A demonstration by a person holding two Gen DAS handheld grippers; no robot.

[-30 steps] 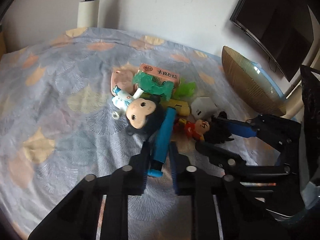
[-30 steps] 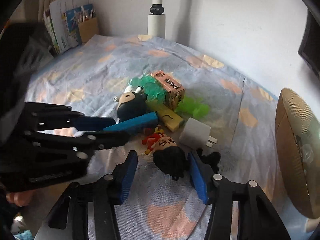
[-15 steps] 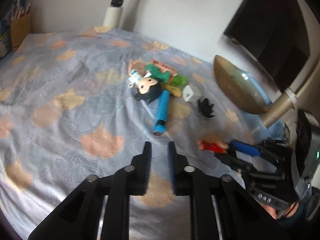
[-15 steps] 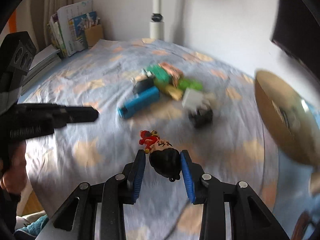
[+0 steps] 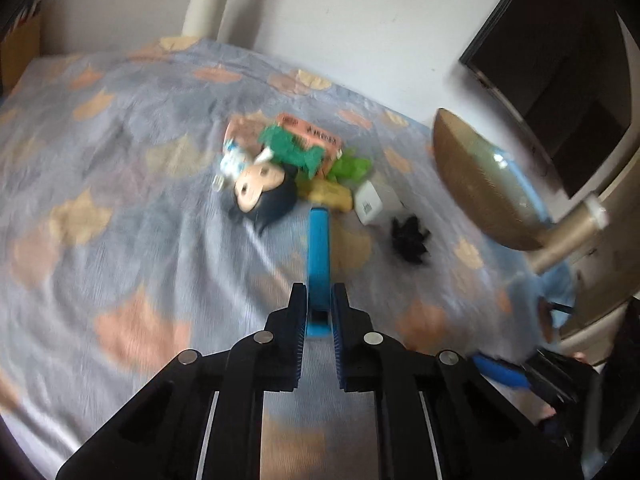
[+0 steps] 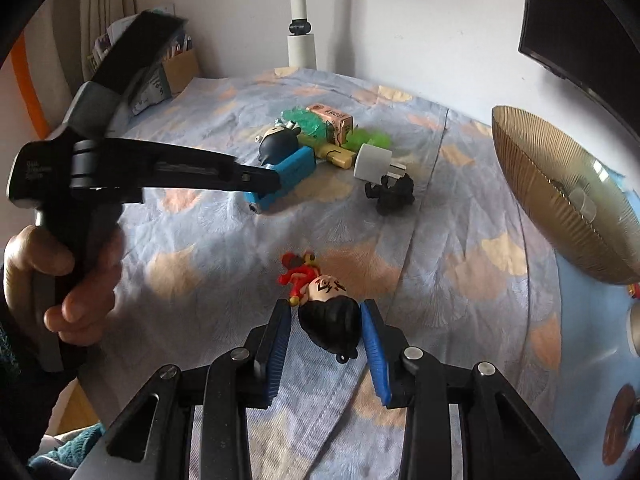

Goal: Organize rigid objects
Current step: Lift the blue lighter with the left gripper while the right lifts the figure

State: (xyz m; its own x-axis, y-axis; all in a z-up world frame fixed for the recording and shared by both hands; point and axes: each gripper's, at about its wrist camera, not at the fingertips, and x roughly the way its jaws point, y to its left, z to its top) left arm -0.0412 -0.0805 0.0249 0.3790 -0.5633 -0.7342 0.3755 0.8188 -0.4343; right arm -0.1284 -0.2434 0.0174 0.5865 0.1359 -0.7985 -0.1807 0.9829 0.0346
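A pile of toys lies on the blue patterned cloth [image 5: 120,208]: a big-headed doll [image 5: 260,192], an orange carton [image 5: 316,136], green plastic pieces [image 5: 292,148], a yellow block [image 5: 328,196], a white charger [image 5: 372,204] and a black spiky piece [image 5: 410,236]. My left gripper [image 5: 319,308] has its fingers around the near end of a long blue bar [image 5: 319,256]; it also shows in the right wrist view [image 6: 260,182]. My right gripper [image 6: 326,320] is shut on the black-haired head of a red figure [image 6: 320,300], held above the cloth.
A ribbed golden bowl [image 6: 560,200] stands tilted at the right. A white pole [image 6: 300,20] rises at the back. Books and a box [image 6: 168,68] stand at the back left. A dark screen [image 5: 560,80] hangs on the wall.
My left gripper moved forward from bare cloth to the blue bar and now grips its near end. My right gripper still holds the red figure and has drawn further back from the pile.
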